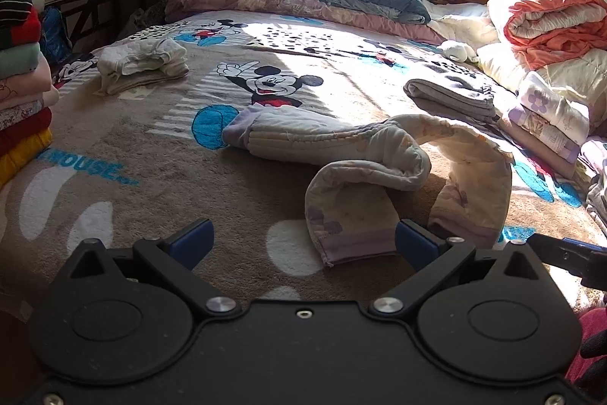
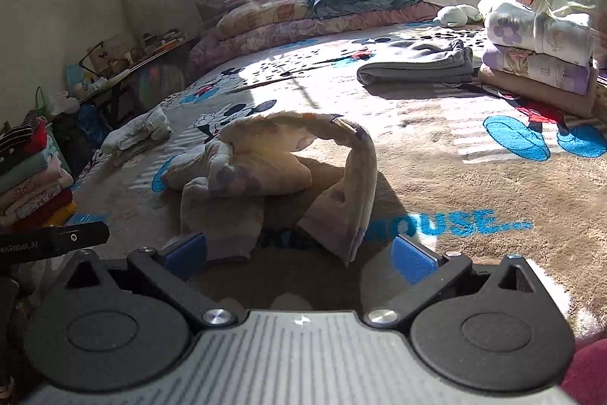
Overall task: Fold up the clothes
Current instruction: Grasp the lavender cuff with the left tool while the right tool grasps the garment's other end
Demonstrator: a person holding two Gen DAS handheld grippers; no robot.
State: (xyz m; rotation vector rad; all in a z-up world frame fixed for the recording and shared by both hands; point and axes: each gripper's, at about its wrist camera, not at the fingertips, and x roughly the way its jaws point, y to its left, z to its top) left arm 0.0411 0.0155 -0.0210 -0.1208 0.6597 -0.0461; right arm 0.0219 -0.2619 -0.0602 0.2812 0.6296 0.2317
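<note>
Several folded piles already sat around the blanket [image 1: 159, 154]: a stack [image 1: 22, 78] at the left edge, a white bundle [image 1: 142, 65] upper left, a grey garment [image 1: 449, 95] and more folded clothes [image 1: 546, 116] at right. One pale quilted pair of pants [image 1: 341, 147] lay crumpled in the centre, legs looped toward the lower frame, unfolded. Both the left gripper [image 1: 303, 245] and right gripper [image 2: 299, 253] stood wide open, holding nothing.
</note>
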